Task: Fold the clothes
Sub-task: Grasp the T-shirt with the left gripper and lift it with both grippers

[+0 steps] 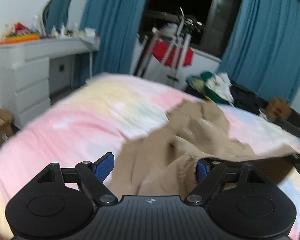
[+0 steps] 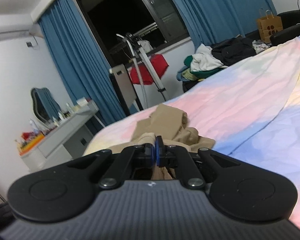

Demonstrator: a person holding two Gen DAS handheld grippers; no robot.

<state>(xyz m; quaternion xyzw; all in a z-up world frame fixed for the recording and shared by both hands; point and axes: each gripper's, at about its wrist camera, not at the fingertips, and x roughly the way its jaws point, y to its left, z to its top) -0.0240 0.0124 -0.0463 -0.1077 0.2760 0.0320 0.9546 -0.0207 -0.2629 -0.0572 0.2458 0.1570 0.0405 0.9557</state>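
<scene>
A tan knit garment (image 1: 190,138) lies crumpled on the pastel pink, yellow and blue bed cover (image 1: 80,116). My left gripper (image 1: 153,166) is open, its blue pads wide apart, with the garment's ribbed edge lying between them against the right pad (image 1: 202,168). In the right wrist view the same garment (image 2: 170,124) lies bunched just ahead on the bed cover (image 2: 250,108). My right gripper (image 2: 156,150) is shut on a ribbed edge of the garment. The left view is motion-blurred.
A pile of other clothes (image 1: 220,88) sits past the bed's far edge, also in the right wrist view (image 2: 206,60). A white dresser (image 1: 30,70) stands left. A drying rack with red cloth (image 1: 174,54) stands by the dark window, between blue curtains. A paper bag (image 2: 269,28) stands far right.
</scene>
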